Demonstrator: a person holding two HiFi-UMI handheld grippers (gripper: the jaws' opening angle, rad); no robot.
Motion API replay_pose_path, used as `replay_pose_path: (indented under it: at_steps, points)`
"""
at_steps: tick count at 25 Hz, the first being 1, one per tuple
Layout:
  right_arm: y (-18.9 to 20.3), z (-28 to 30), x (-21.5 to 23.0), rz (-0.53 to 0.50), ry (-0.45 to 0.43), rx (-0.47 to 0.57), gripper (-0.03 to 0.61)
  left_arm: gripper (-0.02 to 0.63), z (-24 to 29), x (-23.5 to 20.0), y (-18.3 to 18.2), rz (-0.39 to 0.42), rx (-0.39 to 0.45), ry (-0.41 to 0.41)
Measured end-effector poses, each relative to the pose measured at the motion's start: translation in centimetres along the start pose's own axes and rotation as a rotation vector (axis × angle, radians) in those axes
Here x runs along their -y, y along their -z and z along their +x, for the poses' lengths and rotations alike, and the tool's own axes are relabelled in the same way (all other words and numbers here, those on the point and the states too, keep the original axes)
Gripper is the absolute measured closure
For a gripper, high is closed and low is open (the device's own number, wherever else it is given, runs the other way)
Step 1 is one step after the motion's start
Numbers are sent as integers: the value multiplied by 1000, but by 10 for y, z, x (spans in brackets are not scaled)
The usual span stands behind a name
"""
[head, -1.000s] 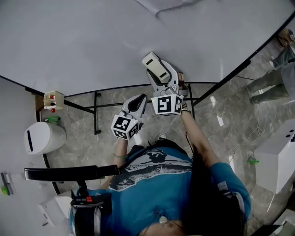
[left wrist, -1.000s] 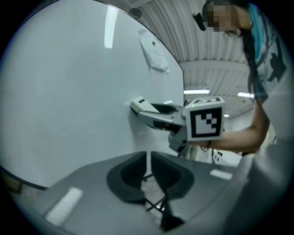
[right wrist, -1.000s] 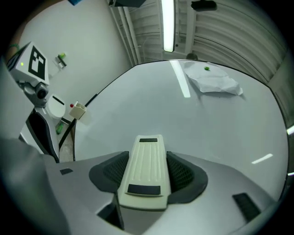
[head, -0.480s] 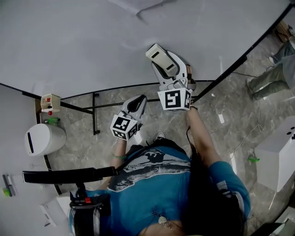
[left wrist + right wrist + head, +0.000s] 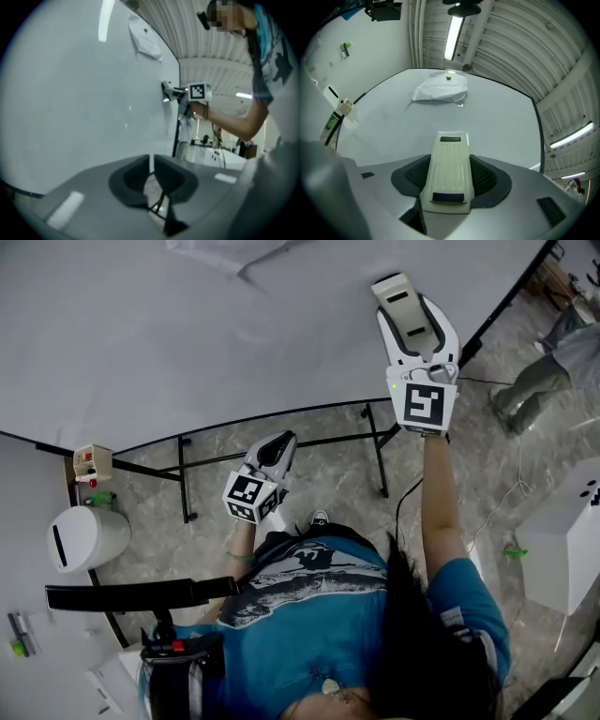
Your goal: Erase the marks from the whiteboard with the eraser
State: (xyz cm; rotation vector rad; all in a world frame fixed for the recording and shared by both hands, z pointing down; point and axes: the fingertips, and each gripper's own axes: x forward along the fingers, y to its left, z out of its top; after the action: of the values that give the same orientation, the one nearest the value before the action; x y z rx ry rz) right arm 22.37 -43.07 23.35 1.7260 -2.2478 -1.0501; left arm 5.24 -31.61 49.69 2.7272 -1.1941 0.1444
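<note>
Cream eraser (image 5: 449, 154) pinched lengthwise in right gripper (image 5: 450, 180), jutting past its jaws | far end against whiteboard (image 5: 487, 117), near board's right edge | left gripper (image 5: 151, 173) pressed together, empty, held low, well apart from eraser

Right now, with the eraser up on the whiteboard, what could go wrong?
The eraser sticks far out of the right gripper's jaws, so a hard push on the whiteboard might tilt it or pop it loose. It is near the board's right edge, so a wide swipe could slide off. A crumpled white sheet hangs higher up; a swipe there could knock it down.
</note>
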Motion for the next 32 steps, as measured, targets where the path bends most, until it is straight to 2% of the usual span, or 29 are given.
replay_pose_path:
  at_steps: [4, 8, 17, 23, 32]
  points:
    - [12, -4, 56, 20, 93, -21, 316, 584, 4, 1, -1, 3, 0, 8]
    - [19, -7, 91, 79, 148, -30, 316, 584, 4, -1, -3, 7, 6, 6]
    - [28, -10, 96, 175, 184, -40, 316, 584, 3, 0, 2, 6, -8, 15]
    - [31, -8, 64, 194, 171, -49, 316, 584, 3, 0, 2, 9, -12, 15]
    - [-6, 14, -55, 222, 90, -40, 316, 584, -37, -23, 0, -6, -12, 1]
